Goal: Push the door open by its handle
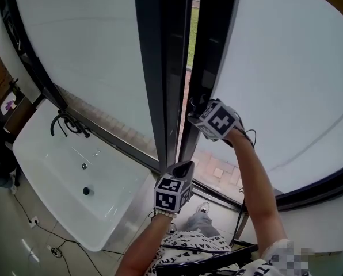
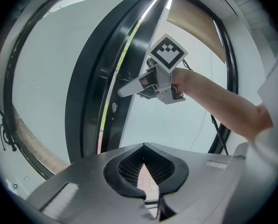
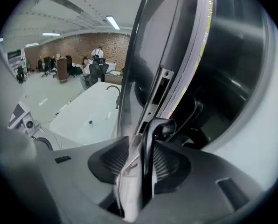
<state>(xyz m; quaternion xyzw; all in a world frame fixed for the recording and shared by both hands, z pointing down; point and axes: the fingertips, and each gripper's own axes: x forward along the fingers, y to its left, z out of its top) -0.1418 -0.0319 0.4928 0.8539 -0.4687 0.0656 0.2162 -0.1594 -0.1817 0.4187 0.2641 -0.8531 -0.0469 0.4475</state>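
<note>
In right gripper view only: right gripper (image 3: 143,148) fingers clamp door handle (image 3: 161,127); left gripper (image 2: 143,148) fingers closed, empty.

Daylight comes flat and bright through the frosted glass panes (image 1: 85,50), nearly washed out to white. Against them the door frame (image 1: 166,68) stands almost black, with a glossy sheen along its edge. The white bathtub (image 1: 73,177) is evenly lit, with only soft shadows.

All three views bend straight lines into curves, and both gripper views fade to a black ring at the corners.

In the right gripper view, ceiling strip lights (image 3: 112,22) brighten the sharp background. The door handle (image 3: 147,162) and right gripper (image 3: 141,141), close to the lens, are smeared. The left gripper (image 2: 144,148) is soft too.
</note>
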